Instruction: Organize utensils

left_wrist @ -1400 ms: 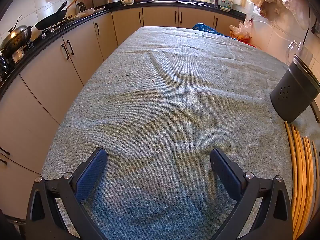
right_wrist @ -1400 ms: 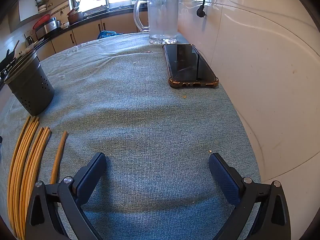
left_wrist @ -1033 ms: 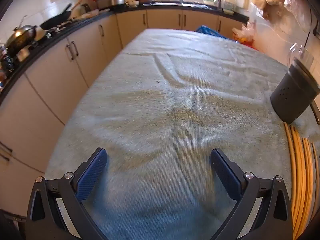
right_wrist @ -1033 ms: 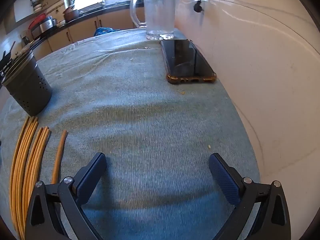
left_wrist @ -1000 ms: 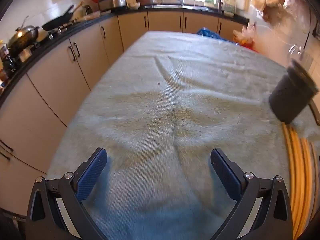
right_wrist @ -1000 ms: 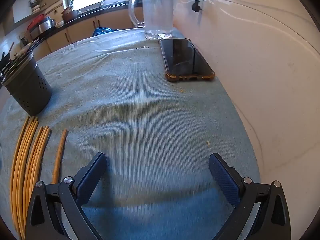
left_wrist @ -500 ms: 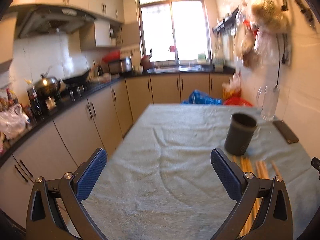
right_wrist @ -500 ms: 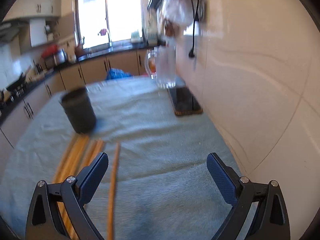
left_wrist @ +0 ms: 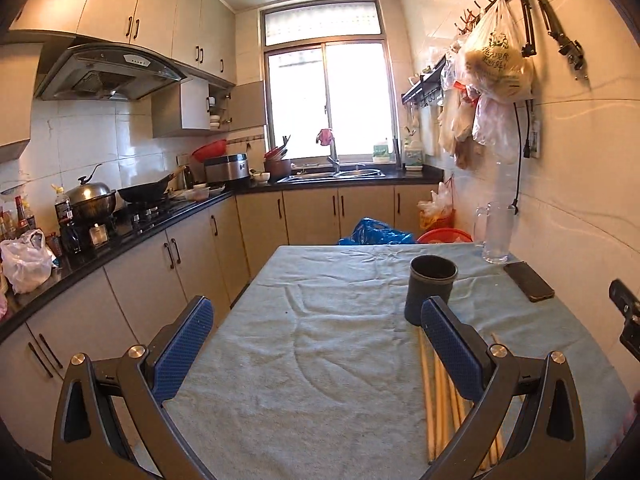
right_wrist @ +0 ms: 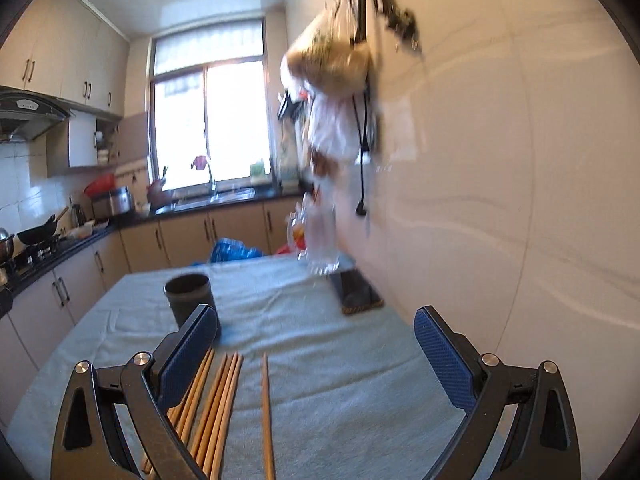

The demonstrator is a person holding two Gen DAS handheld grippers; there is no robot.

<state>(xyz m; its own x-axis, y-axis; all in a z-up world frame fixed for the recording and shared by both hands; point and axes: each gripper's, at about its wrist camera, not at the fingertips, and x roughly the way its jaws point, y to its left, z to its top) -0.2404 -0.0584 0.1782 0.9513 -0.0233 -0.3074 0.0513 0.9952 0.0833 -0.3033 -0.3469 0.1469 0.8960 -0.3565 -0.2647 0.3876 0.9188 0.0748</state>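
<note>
**Chopsticks still flat, holder still empty-looking: sorting not yet begun**

Although both tongs are raised and looking down the length of the kitchen, nothing in either view suggests the work has started. The table [left_wrist: 320,360], covered in a pale blue-green cloth, runs away toward the window, with the wall close along its right side. On it, from the biggest thing down: a clear glass jug [left_wrist: 496,232] stands at the far right corner by the wall; the dark round utensil holder [left_wrist: 431,288] stands upright near the middle of the right half; a phone [left_wrist: 528,275] in a brown case lies flat between the jug and the near edge, beside the wall.

The chopsticks [right_wrist: 218,408] lie on the cloth just this side of the holder, pointing toward it, most of them bunched side by side and one single chopstick [right_wrist: 266,412] a little apart to their right. None stands in the holder as far as its rim shows, though its inside is hidden.

The left tongs [left_wrist: 316,344] are spread wide with nothing between them. The right tongs [right_wrist: 316,348] are likewise wide apart and empty, hovering above the near ends of the chopsticks.

By my reading everything is left: each chopstick must still be picked up and stood in the holder.
</note>
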